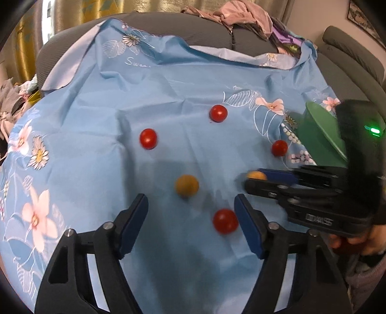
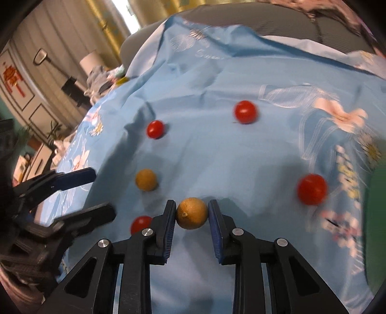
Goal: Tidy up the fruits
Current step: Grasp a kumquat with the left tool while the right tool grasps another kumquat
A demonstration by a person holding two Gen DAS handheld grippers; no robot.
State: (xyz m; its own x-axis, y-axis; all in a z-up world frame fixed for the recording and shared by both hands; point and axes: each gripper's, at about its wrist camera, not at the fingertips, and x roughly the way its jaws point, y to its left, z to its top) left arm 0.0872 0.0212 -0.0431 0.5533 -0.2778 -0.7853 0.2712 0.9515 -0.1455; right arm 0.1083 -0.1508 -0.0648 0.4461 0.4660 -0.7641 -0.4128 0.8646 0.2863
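Small fruits lie on a light blue flowered cloth [image 1: 168,96]. My right gripper [image 2: 191,212] is shut on a tan round fruit [image 2: 191,213], which also shows in the left wrist view [image 1: 256,175]. My left gripper [image 1: 191,203] is open and empty above the cloth, with a red tomato [image 1: 225,221] just inside its right finger and a second tan fruit [image 1: 186,186] just ahead. Other red tomatoes lie farther out [image 1: 148,138] [image 1: 218,113] [image 1: 279,148]. A green bowl [image 1: 320,137] is tilted at the right, behind the right gripper.
The cloth covers a grey sofa [image 1: 193,26]. Piled clothes [image 1: 231,17] lie on the sofa back. More clutter [image 1: 14,96] sits at the left edge. A floor lamp [image 2: 89,60] and wall pictures stand beyond the sofa's left end.
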